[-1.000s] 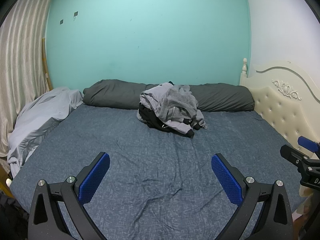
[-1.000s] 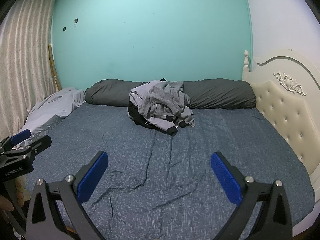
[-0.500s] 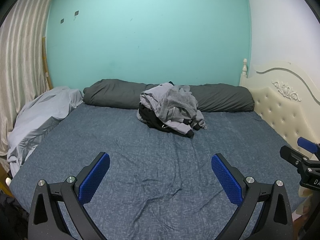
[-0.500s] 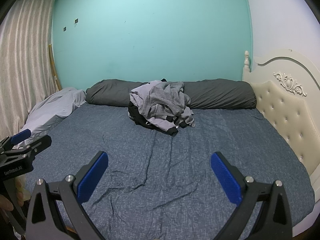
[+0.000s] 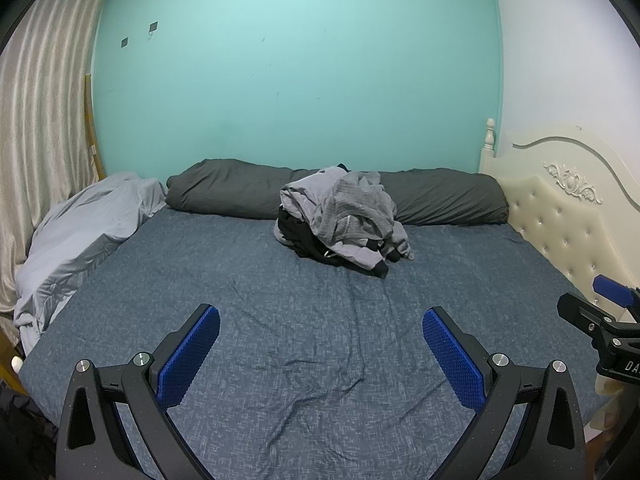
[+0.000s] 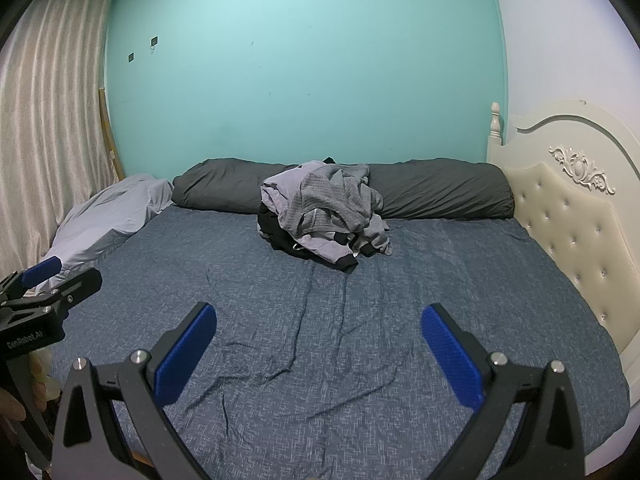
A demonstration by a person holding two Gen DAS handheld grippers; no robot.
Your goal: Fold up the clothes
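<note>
Grey and black fabric makes up the heap of clothes (image 5: 342,216) (image 6: 326,214): a textured grey top lies crumpled over a paler lilac-grey garment with black cuffs, and a black item shows under the left side. Heap sits unfolded toward the far side of the bed (image 5: 280,320) (image 6: 460,300), its back edge against the long dark grey bolster pillow (image 5: 448,200) (image 6: 440,192) that runs along the teal wall (image 5: 300,80).

Bed cover is blue-grey, with shallow creases running from the heap toward the near edge. Pale grey duvet (image 5: 80,236) (image 6: 112,216) bunched at the far left corner, beside a striped cream curtain (image 5: 40,120). Cream tufted headboard (image 5: 560,216) (image 6: 568,208) with carved ornament along the right side of the bed.

Left tool (image 5: 320,354): jaws spread wide, blue pads facing each other, nothing between them; held above the near part of the bed, well apart from the heap. It also shows at the left edge of the right wrist view (image 6: 44,280).

Right tool (image 6: 318,352): jaws likewise spread wide and empty, above the near bed, well apart from the heap. Part of it shows at the right edge of the left wrist view (image 5: 600,308).

Bit of a hand (image 6: 10,408) at the lower left of the right wrist view.
</note>
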